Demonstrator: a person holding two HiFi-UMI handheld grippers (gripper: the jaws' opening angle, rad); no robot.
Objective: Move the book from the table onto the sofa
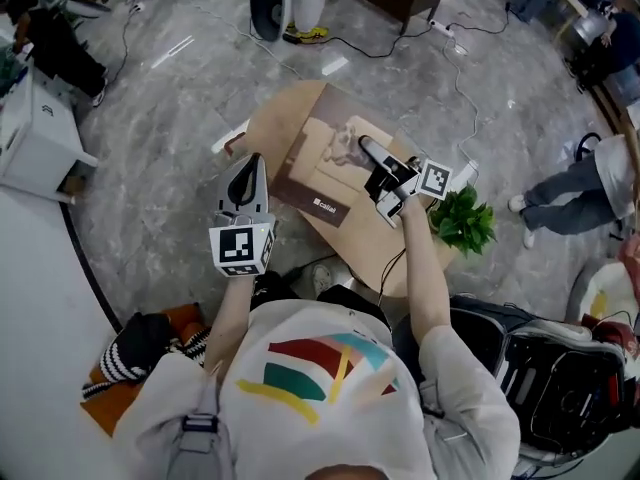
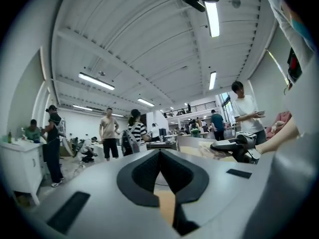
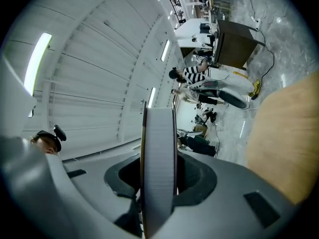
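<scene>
The book (image 1: 320, 163) has a brown and tan cover and hangs lifted over the round wooden table (image 1: 290, 108). My right gripper (image 1: 372, 150) is shut on its right edge. In the right gripper view the book's grey page edge (image 3: 159, 163) stands upright between the jaws of the right gripper (image 3: 159, 183), with the table (image 3: 289, 138) off to the right. My left gripper (image 1: 252, 160) is held up to the left of the book, apart from it, its jaws closed to a point with nothing in them. In the left gripper view the left gripper (image 2: 159, 153) faces the room.
A potted green plant (image 1: 462, 220) stands at the table's right edge. A black padded seat (image 1: 540, 368) is at lower right, a white cabinet (image 1: 40, 138) at left, and striped cloth (image 1: 140, 353) on the floor at lower left. Cables cross the marble floor, and people stand around.
</scene>
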